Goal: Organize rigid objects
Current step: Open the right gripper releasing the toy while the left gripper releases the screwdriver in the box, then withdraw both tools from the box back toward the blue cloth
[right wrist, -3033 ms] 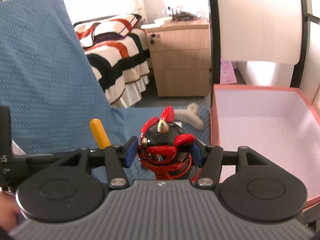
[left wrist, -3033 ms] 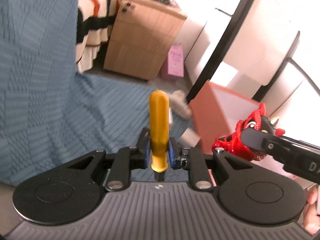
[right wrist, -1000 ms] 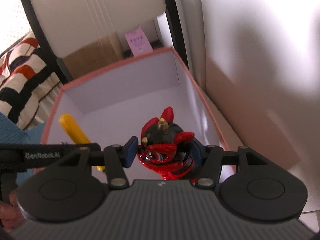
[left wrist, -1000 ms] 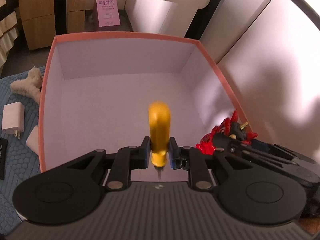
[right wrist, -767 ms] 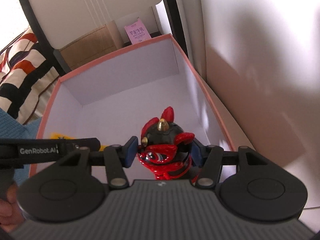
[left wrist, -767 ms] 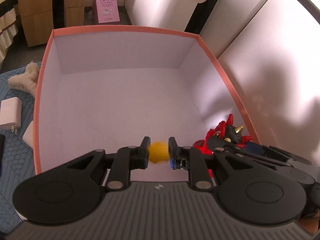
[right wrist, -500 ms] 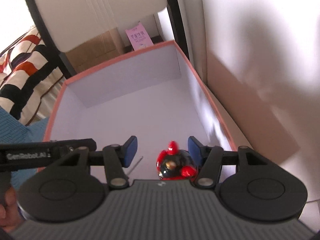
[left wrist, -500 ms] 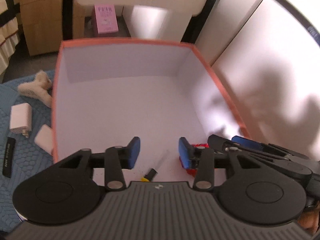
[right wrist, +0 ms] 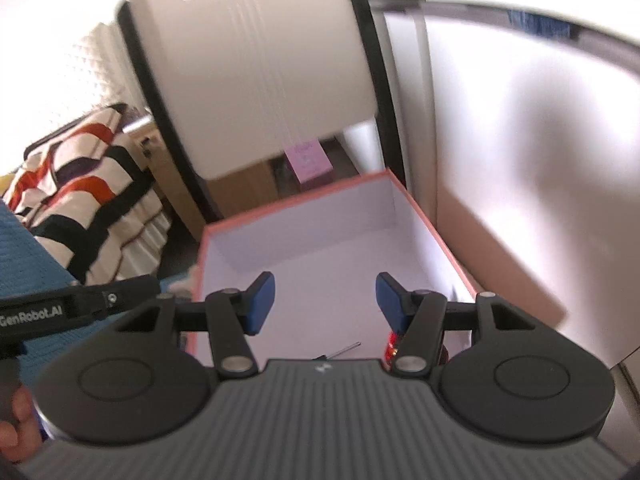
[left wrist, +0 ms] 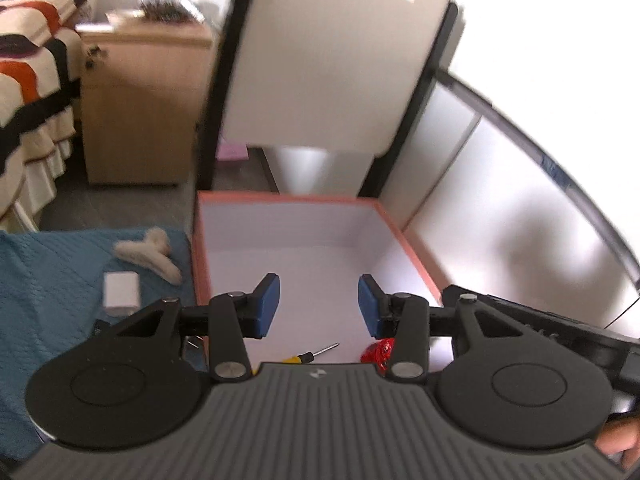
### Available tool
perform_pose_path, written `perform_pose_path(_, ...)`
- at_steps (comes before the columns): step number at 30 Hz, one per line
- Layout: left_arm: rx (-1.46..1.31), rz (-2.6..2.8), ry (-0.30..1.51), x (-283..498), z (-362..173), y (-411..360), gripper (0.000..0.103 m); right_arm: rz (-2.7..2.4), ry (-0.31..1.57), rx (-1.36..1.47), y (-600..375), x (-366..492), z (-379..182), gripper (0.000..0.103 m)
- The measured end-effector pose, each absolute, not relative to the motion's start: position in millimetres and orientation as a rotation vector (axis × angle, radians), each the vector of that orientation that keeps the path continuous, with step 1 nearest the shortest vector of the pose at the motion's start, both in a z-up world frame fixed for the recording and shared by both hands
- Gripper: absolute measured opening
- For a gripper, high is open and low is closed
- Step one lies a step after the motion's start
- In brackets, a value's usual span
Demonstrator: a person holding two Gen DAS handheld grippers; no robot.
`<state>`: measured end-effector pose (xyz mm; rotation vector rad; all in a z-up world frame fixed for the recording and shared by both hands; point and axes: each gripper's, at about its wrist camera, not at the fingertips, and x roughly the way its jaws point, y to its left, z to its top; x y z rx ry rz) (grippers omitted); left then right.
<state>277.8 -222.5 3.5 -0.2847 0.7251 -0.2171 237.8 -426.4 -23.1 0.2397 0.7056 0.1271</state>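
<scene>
Left wrist: screwdriver (left wrist: 310, 356) below spread tool (left wrist: 319, 305).

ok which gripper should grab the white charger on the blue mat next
Left, probably. The left gripper is open and empty, and the white charger lies just left of it on the blue mat. The right gripper sits over the box.

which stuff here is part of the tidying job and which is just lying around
Part of the job:
box
screwdriver, in the box
red toy, in the box
charger, on the blue cover
fluffy clip, on the blue cover

Just lying about:
cabinet
striped bedding
pink carton
</scene>
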Motion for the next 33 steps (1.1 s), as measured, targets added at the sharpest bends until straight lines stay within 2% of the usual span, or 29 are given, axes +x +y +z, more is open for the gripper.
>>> perform_pose_path(6, -0.274, -0.201, 0.648, 238.6, 31.8, -184.6, 0.049, 0.155, 0.618, 0.209, -398.3, 209.4, 16.4, 0.059)
perform_pose_path(12, -0.287, -0.166, 0.619, 195.3, 45.4, -145.0, 0.049, 0.196, 0.572, 0.202, -363.5, 180.4, 29.8, 0.059)
perform_pose_path(22, -0.304, -0.091, 0.609, 132.6, 32.4, -98.4, 0.049, 0.296, 0.590, 0.136, -315.4, 134.0, 24.9, 0.059)
perform_pose_path(33, -0.302, -0.028, 0.659, 92.9, 0.9, -78.5, 0.049, 0.332, 0.671, 0.122, -291.3, 99.0, -8.5, 0.059)
